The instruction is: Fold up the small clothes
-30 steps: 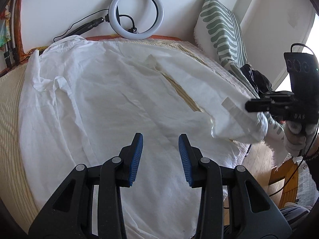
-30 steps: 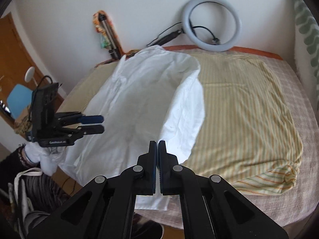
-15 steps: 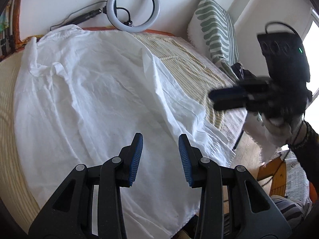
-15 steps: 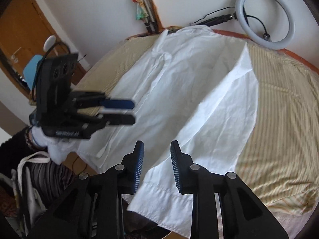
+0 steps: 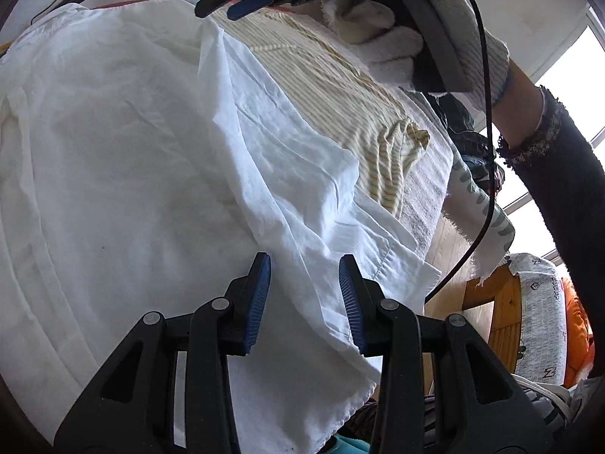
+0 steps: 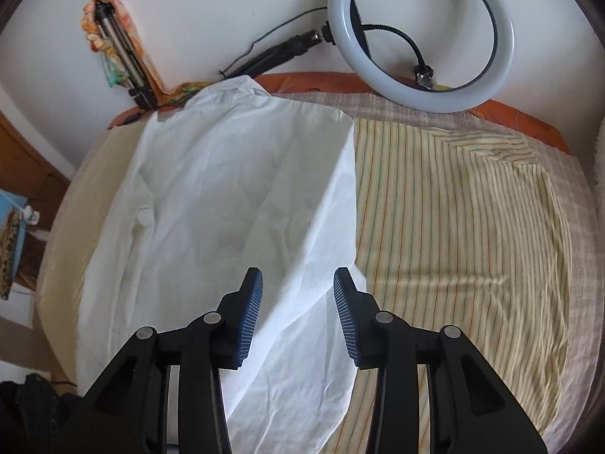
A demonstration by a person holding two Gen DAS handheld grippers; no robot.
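A white shirt (image 5: 132, 170) (image 6: 234, 196) lies spread flat on the bed, with one sleeve (image 5: 321, 196) folded down along its right side and the cuff near the bed's edge. My left gripper (image 5: 305, 261) hovers open just above that sleeve, nothing between its blue pads. My right gripper (image 6: 298, 276) hangs over the shirt's folded right edge; its jaws are opening and hold nothing. In the left wrist view the right gripper (image 5: 217, 9) shows at the top, carried by a gloved hand (image 5: 378, 30).
A yellow striped sheet (image 6: 453, 227) (image 5: 340, 87) covers the bed right of the shirt. A ring light (image 6: 419, 38) and a tripod (image 6: 121, 49) lean on the far wall. A dark sleeve (image 5: 567, 174), a cable and a wooden stool (image 5: 503, 321) stand by the bed's right edge.
The right gripper went from shut to open, let the sleeve drop onto the shirt, and swung over the bed toward the far side. The left gripper sank closer to the sleeve.
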